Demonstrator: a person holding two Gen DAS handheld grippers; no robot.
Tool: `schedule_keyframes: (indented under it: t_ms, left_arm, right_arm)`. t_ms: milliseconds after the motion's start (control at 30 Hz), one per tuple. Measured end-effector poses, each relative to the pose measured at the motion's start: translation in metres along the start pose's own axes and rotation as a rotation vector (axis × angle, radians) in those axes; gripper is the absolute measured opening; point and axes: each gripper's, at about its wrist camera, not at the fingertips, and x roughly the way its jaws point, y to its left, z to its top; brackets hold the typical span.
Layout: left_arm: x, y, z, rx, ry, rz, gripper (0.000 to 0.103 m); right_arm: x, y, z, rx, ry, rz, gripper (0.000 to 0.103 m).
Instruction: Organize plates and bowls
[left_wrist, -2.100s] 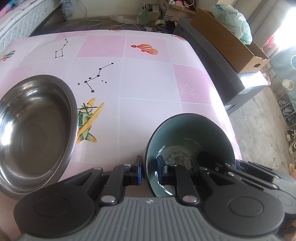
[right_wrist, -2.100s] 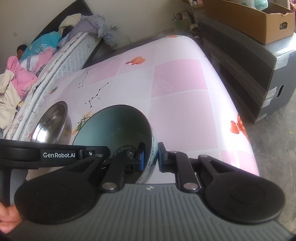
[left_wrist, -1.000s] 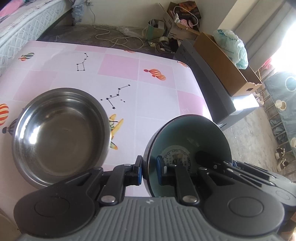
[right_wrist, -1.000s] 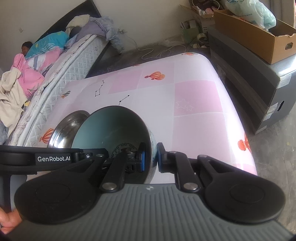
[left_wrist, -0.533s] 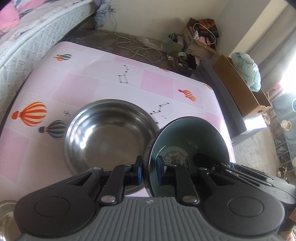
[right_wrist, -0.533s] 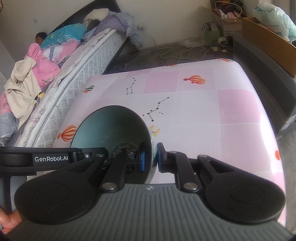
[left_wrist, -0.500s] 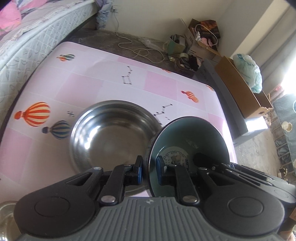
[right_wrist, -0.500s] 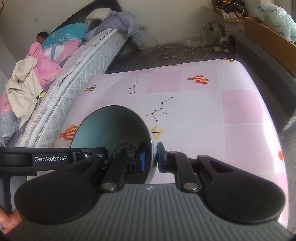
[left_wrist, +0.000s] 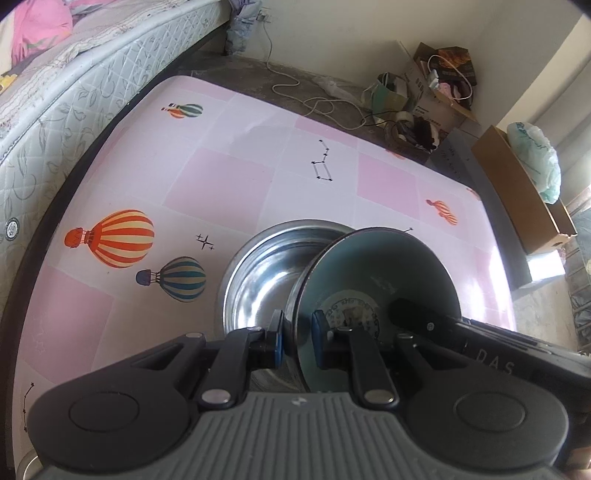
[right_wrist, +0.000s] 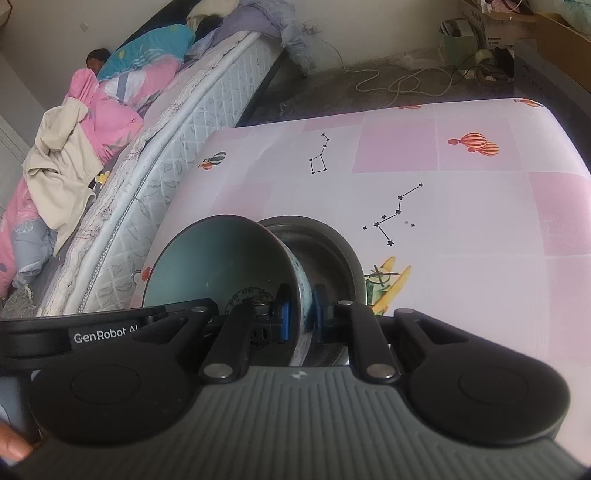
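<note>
A teal ceramic bowl with a printed ring on its bottom hangs tilted above the table, held by both grippers. My left gripper is shut on its left rim and my right gripper is shut on its right rim. Directly behind and under the teal bowl sits a large steel bowl on the pink patterned table; the teal bowl overlaps the steel bowl's right half. In the right wrist view the steel bowl shows behind the teal bowl's wall.
A mattress with bedding runs along the table's left edge, and a person lies at its far end. Cardboard boxes and a cable lie on the floor beyond. Another steel rim peeks in at the lower left.
Both grippers have carried the teal bowl leftward across the table; the steel bowl, earlier off to its left, now lies directly behind and beneath it. Grips unchanged.
</note>
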Motion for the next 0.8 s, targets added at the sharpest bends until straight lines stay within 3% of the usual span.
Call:
schedule_keyframes:
  t_ms: [367,800]
  left_arm:
    - [0.025,0.008,0.003,0.001,0.03,0.042,0.016]
    - [0.035,0.011,0.005,-0.004,0.028,0.056,0.016]
  right_arm:
    - [0.045,-0.006,0.005,0.002,0.05,0.0,0.012]
    - [0.065,-0.013,0.006,0.021,0.046,-0.006,0.012]
